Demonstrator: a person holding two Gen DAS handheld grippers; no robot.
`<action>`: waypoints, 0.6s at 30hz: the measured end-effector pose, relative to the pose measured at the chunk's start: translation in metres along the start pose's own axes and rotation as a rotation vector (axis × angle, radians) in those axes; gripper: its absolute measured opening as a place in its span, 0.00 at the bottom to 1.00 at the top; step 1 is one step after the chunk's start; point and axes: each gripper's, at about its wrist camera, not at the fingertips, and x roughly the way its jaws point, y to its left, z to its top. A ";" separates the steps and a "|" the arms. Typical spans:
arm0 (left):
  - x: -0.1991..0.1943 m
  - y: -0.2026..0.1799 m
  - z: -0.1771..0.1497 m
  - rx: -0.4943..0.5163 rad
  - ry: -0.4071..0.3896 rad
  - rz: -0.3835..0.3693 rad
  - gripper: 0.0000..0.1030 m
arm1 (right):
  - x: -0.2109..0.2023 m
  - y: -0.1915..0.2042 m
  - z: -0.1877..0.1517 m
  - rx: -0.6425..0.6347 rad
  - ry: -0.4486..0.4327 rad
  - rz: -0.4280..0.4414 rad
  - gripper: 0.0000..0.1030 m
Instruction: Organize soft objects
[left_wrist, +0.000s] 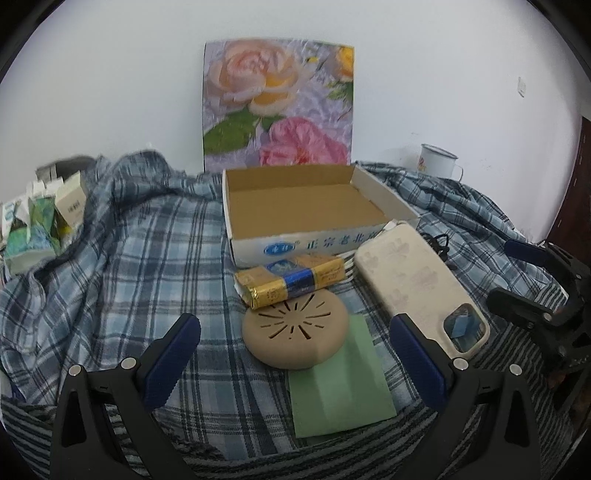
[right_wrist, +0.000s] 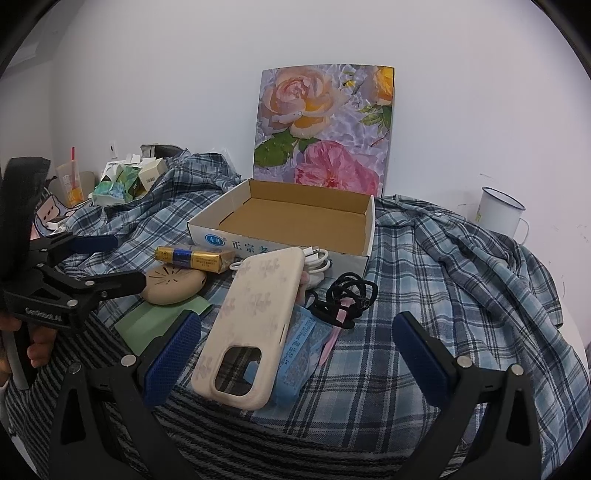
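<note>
Nothing is packed yet: the cardboard box (left_wrist: 306, 206) sits empty, lid up, toward the back of the plaid cloth (left_wrist: 122, 266), so we judge this the start, picking a first item.

Task items sit in a cluster just in front of the box. The cream phone case (right_wrist: 251, 328) lies tilted near the front edge of the cloth, resting partly on a blue packet (right_wrist: 299, 350). To its left, the round tan disc (left_wrist: 295, 332) sits on a green sheet (left_wrist: 340, 384), with the gold and blue pack (left_wrist: 291, 280) leaning on the disc's far rim and touching the box front. Black hair ties (right_wrist: 347, 295) and a white cable (right_wrist: 317, 262) lie beside the case, close to the box's near corner.

We see our left gripper (left_wrist: 295, 354) spread wide, holding nothing, fingers straddling the disc from above; contact can't be told, it looks clear of it. Our right gripper (right_wrist: 295, 354) is also wide apart and empty, with the phone case between its fingers, left pad (right_wrist: 173, 354) just beside the case edge; touching or not, unclear.

Next move, as we judge it: one gripper comes down and closes on the item it frames, likely the case or the disc, then lifts it into the box. The case is floppy and propped on the packet, so the pinch should go across its width. The pack may slide once the disc moves.

A white mug (right_wrist: 498, 214) stands at the back right, off task.
</note>
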 end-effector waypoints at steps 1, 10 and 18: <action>0.003 0.001 0.001 -0.011 0.019 -0.005 1.00 | 0.000 0.000 0.000 0.001 0.001 -0.001 1.00; 0.038 0.003 0.015 -0.048 0.179 -0.111 1.00 | 0.002 -0.001 -0.001 0.001 0.005 -0.002 1.00; 0.059 0.022 0.016 -0.154 0.251 -0.160 0.92 | 0.004 -0.001 -0.003 0.002 0.015 -0.002 1.00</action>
